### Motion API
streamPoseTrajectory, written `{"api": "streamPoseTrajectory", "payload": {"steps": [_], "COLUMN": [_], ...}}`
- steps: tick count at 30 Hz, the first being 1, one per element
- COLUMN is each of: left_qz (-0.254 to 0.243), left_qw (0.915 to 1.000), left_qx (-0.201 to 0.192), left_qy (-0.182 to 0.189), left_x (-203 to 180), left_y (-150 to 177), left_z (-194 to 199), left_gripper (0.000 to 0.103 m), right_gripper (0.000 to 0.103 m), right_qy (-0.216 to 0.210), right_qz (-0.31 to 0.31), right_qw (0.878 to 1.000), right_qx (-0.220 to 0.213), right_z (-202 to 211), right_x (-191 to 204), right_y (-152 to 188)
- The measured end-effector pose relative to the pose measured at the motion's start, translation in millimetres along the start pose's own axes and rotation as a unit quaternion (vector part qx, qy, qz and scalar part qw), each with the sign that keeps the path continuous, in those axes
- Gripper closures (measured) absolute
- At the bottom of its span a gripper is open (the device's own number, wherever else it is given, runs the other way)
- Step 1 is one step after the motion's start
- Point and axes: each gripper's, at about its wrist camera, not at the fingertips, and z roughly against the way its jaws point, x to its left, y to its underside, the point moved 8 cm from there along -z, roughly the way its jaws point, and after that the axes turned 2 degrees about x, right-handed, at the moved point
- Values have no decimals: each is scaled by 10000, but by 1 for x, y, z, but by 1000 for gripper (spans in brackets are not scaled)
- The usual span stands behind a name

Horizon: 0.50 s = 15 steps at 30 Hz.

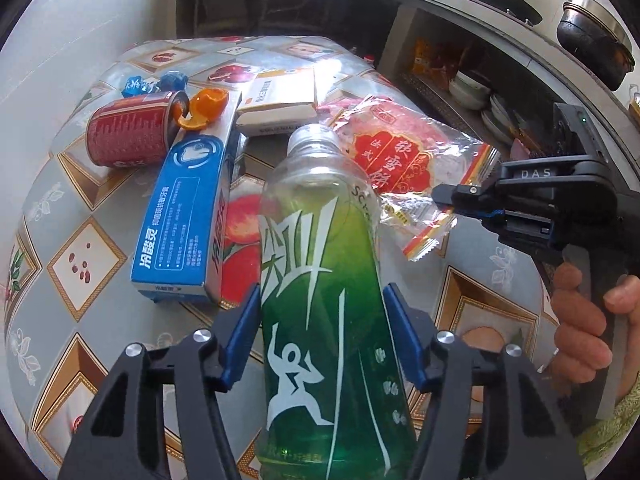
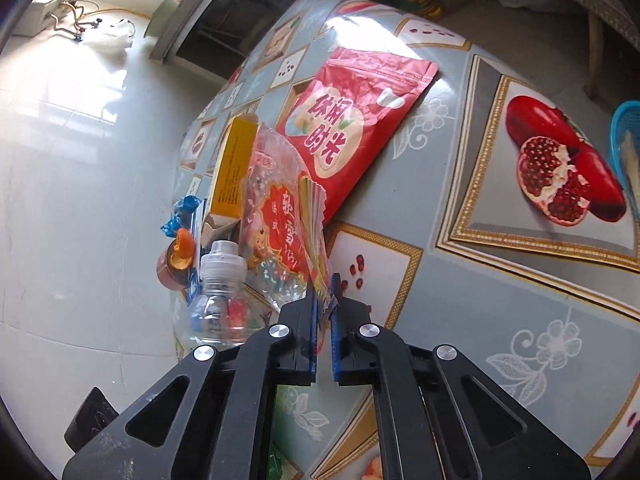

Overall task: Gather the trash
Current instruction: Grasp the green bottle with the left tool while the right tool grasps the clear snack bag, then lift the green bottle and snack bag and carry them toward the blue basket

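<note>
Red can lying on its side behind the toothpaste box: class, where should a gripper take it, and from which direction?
Grip the red can across its round body at mid-length, coming from above. It lies on its side on the tablecloth; orange peel crowds its open mouth and the toothpaste box lies close beside that end, so the label's middle looks freest.

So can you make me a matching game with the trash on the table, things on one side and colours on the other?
Things:
1. bottle
2. toothpaste box
3. can
4. peel

Colours:
A. orange
B. green
C. red
D. blue

Pairs: 1-B, 2-D, 3-C, 4-A
</note>
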Motion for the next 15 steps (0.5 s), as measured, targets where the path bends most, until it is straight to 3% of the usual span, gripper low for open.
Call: {"api": "streamPoseTrajectory", "payload": {"steps": [5,15], "left_qz": [13,395], "left_qw": [9999,9959], "left_qx": [107,611], "left_qy": [32,545], "left_x": [-2,-2], "left_y": [13,25], "left_z": [10,16], "left_gripper": [44,43], "right_gripper": [99,99], "right_qy": [205,468], "right_qz": [212,351], "right_qw": [9996,9983], "right_qx": [-55,47], "right_z": [26,61], "right_x": [-8,-42], "right_y": [12,49]}}
